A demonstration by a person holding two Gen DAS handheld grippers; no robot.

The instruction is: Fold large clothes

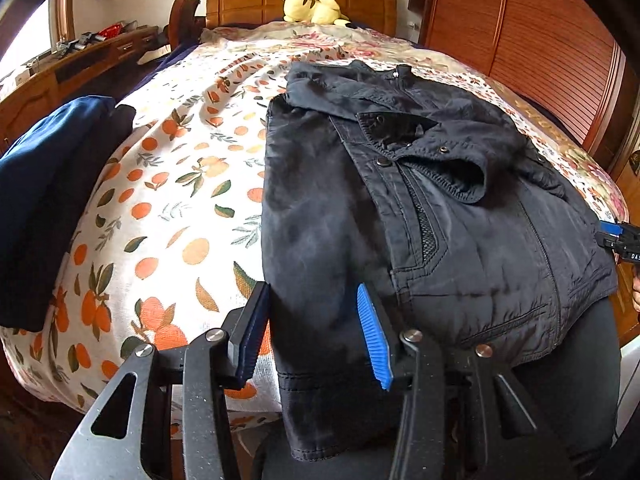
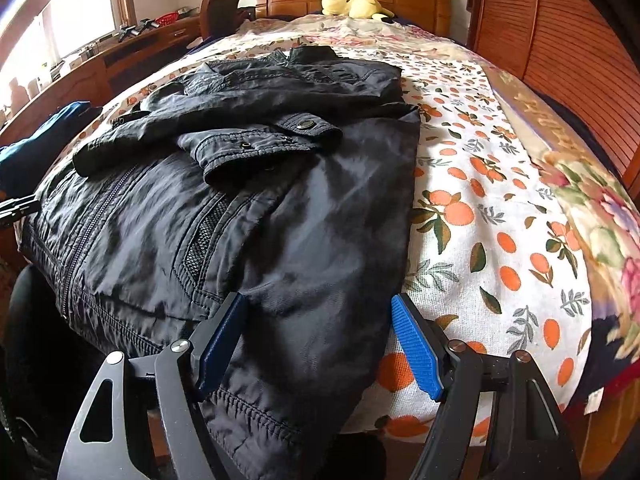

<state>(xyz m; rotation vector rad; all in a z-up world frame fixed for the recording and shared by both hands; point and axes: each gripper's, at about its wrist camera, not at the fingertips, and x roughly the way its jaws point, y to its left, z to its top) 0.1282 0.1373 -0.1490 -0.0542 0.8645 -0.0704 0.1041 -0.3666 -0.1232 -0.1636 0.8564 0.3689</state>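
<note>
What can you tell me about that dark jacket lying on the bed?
The jacket is black, of thin, creased woven-looking fabric, with a zipper, snap buttons and mesh pocket trim. It lies front up on the orange-print bedspread, collar toward the headboard, both sleeves folded across the chest, hem hanging over the bed's near edge. Both grippers' jaws are open at the hem corners.

Both wrist views face the headboard [image 1: 300,0], sharing the jacket [image 2: 240,200].

Both grippers: black metal linkage arms with triangular cutouts, silver pivot screws, fingers [image 1: 374,336] faced with ribbed blue pads [image 2: 416,348].
</note>
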